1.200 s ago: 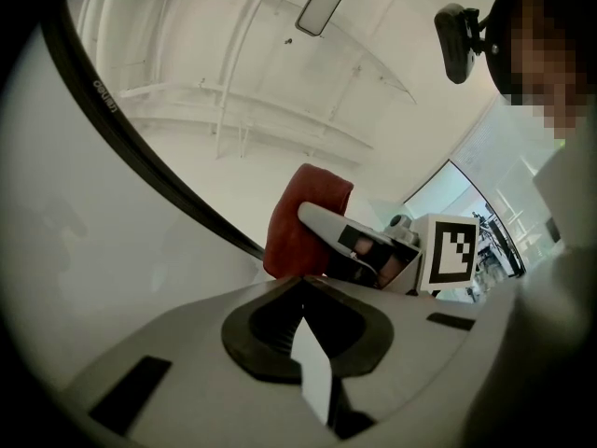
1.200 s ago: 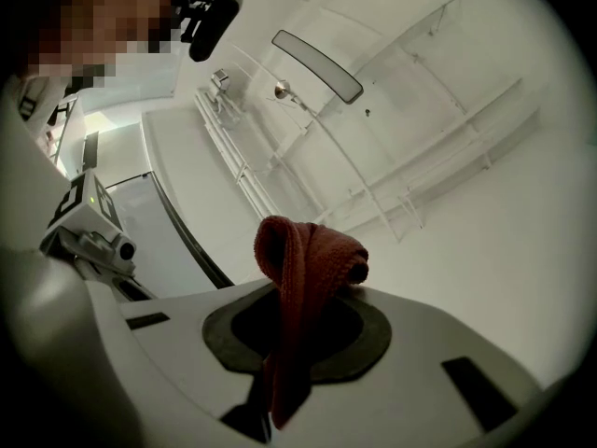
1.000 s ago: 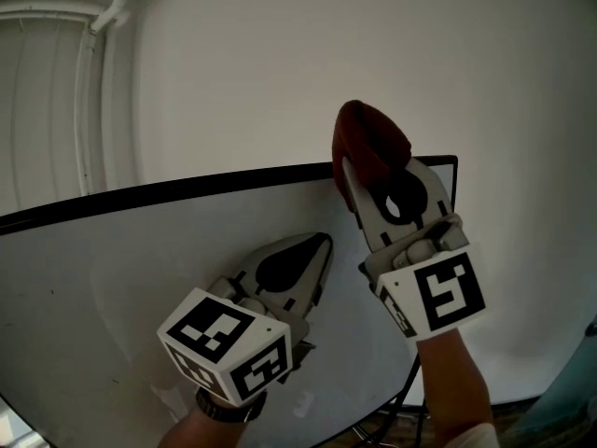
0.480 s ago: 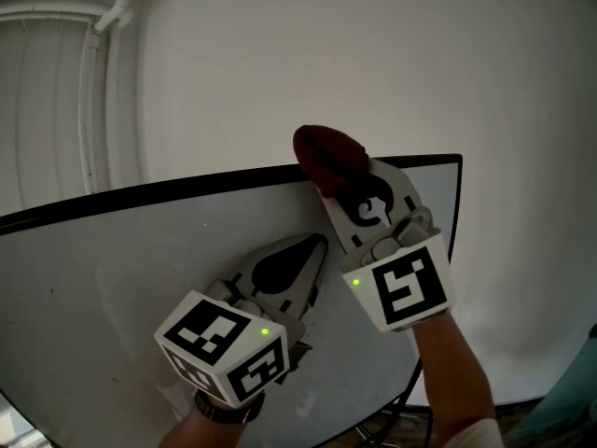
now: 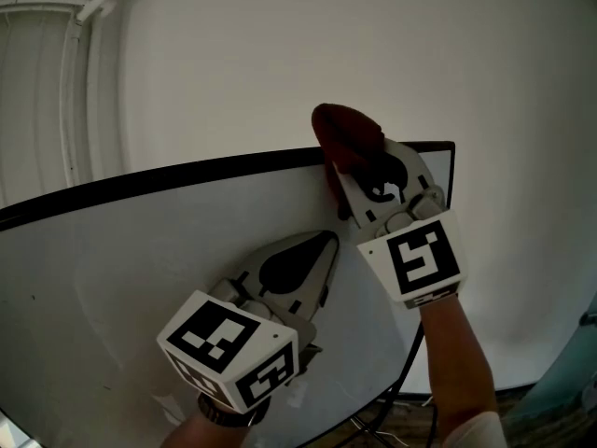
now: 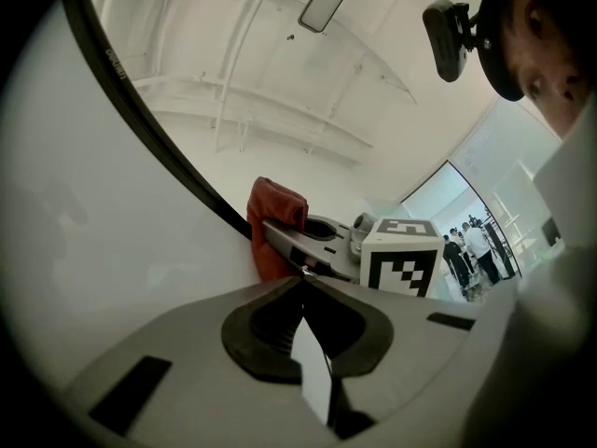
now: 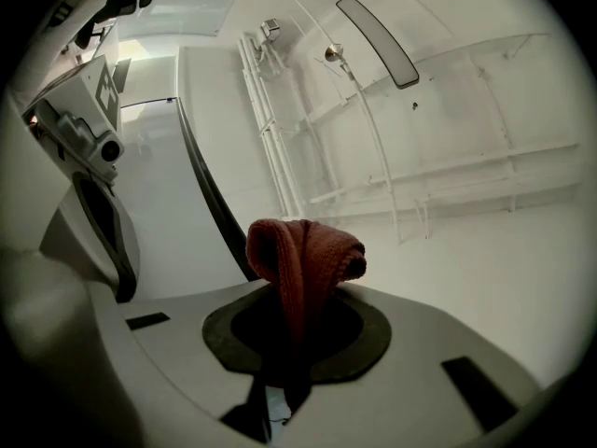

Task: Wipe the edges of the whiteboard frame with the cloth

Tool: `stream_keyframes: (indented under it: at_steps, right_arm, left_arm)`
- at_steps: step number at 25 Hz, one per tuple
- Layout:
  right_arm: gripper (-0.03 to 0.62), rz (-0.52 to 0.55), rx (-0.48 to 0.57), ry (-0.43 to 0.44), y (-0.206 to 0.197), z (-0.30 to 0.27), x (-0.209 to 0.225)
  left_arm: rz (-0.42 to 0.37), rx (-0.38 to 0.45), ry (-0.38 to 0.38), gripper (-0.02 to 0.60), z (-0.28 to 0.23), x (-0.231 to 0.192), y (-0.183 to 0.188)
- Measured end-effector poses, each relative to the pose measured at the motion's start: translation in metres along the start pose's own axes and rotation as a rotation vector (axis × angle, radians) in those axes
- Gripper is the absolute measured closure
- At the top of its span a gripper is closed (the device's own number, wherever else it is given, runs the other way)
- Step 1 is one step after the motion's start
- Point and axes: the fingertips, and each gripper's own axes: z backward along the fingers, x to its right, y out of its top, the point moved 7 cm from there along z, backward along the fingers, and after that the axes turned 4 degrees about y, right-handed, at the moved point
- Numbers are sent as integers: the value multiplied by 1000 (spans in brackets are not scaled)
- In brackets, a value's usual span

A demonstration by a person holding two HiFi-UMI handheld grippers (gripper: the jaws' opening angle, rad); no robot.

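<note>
Head view: I note my right gripper (image 5: 353, 171) clamped on the red cloth (image 5: 347, 136). The cloth is pressed on the black top edge of the whiteboard frame (image 5: 187, 170), near its right corner. My left gripper (image 5: 322, 246) lies against the board face (image 5: 121, 269) below.

Left gripper view: jaws together, nothing between them.

Right gripper view: cloth bunched between the jaws, against the frame.

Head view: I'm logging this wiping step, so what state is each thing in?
Black-framed whiteboard: standing, face nearly blank.
Red knitted cloth: bunched, pressed on the whiteboard's top edge.
Right gripper: shut on the red knitted cloth.
Left gripper: shut, empty.
</note>
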Motion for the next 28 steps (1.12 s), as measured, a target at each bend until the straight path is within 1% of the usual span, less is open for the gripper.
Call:
stream_keyframes:
  at_steps: [5,9,16,28]
  right_arm:
    - [530,-20,-38,-42,-1,-3,0]
    - [530,-17,-61,-41,-1,-2,-1]
    - [530,-10,-62,-25,0,-2,-1]
    - [530,-36,-95,-70,-8,-3,2]
  left_arm:
    - [26,13,-67,572,10,-2,0]
    - [44,18,-90,572,12,1,3]
    - [39,21,-78,572,13,4,4]
    - [25,-2,-102,572,26,-4,5]
